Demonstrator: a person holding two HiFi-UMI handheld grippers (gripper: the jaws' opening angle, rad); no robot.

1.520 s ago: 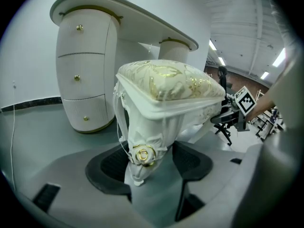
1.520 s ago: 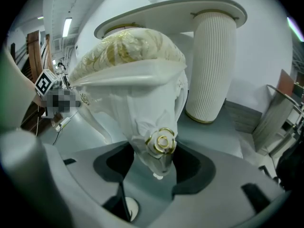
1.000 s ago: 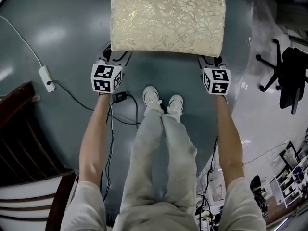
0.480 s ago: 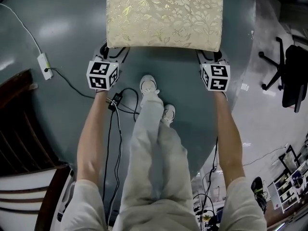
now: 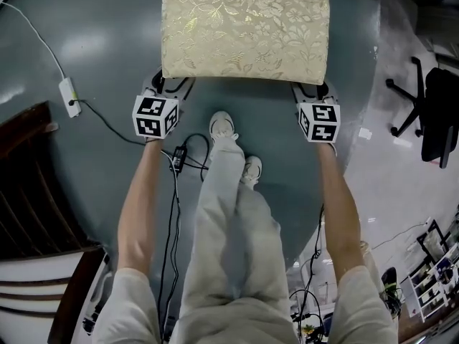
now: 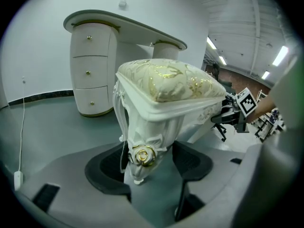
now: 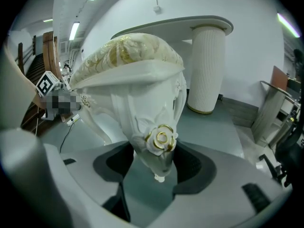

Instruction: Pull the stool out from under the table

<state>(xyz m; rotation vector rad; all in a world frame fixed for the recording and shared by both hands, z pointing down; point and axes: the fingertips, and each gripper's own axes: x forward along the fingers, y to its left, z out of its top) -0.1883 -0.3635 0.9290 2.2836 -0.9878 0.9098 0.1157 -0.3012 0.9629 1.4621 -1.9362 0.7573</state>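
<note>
Grey-green floor (image 5: 93, 49): the stool (image 5: 244, 27) comes back with me, clear of the table (image 6: 123, 25).
Within the last second I stepped one foot (image 5: 250, 169) back and the power strip (image 5: 69, 97) slid away up the frame, so I judge the pull nearly done. My left gripper (image 5: 171, 86) and right gripper (image 5: 310, 90) each pinch a carved front leg (image 6: 138, 141). It has a cream and gold brocade cushion (image 6: 166, 82), a white frame and gilt roses.

The right gripper's (image 7: 154, 163) fingers (image 7: 191, 167) clamp the stool's (image 7: 128, 56) carved white leg (image 7: 152, 122) — gold rose facing near — with the table (image 7: 199, 23) far behind.
</note>
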